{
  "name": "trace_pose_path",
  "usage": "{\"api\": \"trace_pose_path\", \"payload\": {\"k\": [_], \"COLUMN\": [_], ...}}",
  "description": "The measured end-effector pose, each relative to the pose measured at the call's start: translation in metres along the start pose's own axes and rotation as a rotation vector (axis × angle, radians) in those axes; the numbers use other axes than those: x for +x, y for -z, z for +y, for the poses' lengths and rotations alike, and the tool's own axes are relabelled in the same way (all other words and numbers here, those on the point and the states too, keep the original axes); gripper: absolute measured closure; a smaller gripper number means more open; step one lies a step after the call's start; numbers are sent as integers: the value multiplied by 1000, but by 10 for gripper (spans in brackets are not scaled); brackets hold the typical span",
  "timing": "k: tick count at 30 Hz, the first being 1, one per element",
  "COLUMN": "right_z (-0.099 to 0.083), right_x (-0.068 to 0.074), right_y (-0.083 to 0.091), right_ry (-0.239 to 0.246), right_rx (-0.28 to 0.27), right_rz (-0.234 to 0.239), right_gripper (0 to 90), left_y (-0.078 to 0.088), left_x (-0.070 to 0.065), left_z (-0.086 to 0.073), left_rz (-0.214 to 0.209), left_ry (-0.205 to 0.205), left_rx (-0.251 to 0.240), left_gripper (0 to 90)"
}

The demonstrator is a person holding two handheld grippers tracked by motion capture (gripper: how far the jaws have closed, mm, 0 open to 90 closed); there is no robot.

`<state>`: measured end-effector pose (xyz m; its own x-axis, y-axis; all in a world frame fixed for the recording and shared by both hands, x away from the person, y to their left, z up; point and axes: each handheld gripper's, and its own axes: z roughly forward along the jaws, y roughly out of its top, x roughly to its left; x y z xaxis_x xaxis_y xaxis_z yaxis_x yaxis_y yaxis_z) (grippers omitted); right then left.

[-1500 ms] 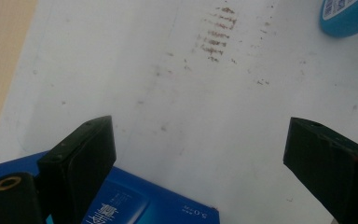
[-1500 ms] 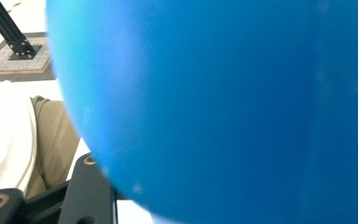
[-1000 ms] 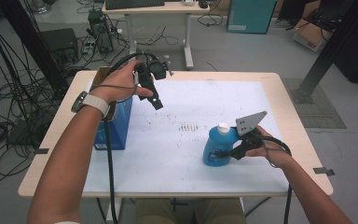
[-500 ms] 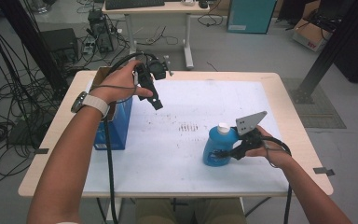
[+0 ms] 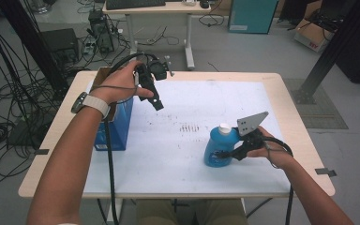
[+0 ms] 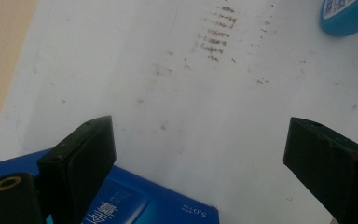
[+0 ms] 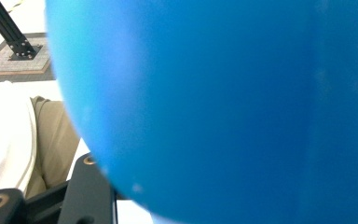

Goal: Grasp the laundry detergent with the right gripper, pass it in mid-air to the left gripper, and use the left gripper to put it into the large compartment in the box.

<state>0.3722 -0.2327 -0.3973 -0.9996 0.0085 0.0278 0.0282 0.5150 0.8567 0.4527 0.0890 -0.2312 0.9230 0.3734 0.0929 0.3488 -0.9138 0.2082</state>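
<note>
Bottle (image 5: 219,149) of blue liquid (white cap on top) stood upright on the white table (image 5: 178,159), toward its right front, gripped at its side by the right gripper (image 5: 226,153), whose 2 jaws were clamped on it. Left gripper (image 5: 155,98) hung above the table's left rear, jaws spread wide with nothing between them, just above the blue box (image 5: 118,126).

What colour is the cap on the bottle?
White. The cap tops the blue bottle, seen best in the high view.
</note>
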Motion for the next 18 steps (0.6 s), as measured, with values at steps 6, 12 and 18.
{"api": "trace_pose_path", "payload": {"k": [6, 12, 18], "right_z": [0, 0, 0], "right_x": [0, 0, 0], "right_y": [0, 0, 0], "right_ry": [-1, -1, 0], "right_rx": [0, 0, 0], "right_rz": [1, 1, 3], "right_gripper": [428, 428, 428], "left_y": [-1, -1, -1], "left_x": [0, 1, 1], "left_z": [1, 1, 0], "left_rz": [2, 0, 0], "left_ry": [-3, -4, -4], "left_rx": [-5, -5, -1], "left_gripper": [95, 96, 96]}}
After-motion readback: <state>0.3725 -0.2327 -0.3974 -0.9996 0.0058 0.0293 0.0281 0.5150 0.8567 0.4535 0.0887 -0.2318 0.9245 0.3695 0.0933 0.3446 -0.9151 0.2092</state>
